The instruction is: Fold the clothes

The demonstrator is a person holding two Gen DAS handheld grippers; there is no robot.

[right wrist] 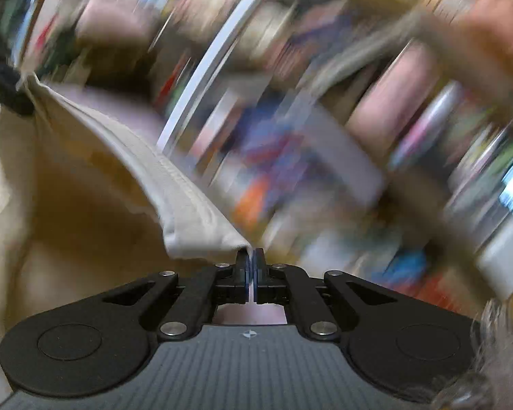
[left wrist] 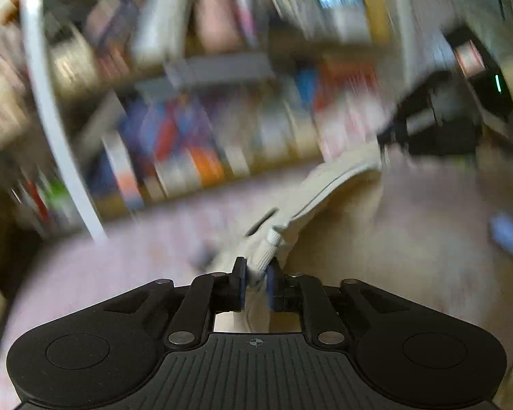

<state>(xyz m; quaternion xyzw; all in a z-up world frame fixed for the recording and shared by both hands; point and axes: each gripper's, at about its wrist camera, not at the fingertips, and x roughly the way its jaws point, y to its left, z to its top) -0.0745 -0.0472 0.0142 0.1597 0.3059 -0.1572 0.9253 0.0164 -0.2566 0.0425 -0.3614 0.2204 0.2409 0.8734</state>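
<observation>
A beige garment (left wrist: 328, 184) with a thick hem hangs stretched in the air between my two grippers. My left gripper (left wrist: 256, 271) is shut on one corner of its hem. My right gripper (right wrist: 250, 259) is shut on the other corner of the garment (right wrist: 174, 188). In the left wrist view the right gripper (left wrist: 427, 126) shows at the far end of the hem. In the right wrist view the left gripper (right wrist: 7, 92) shows at the upper left, holding the far corner. Both views are motion-blurred.
A bookshelf (left wrist: 205, 119) full of colourful books fills the background; it also shows in the right wrist view (right wrist: 325, 136). A pale pink surface (left wrist: 119, 263) lies below the garment. A white pole (left wrist: 51, 112) stands at the left.
</observation>
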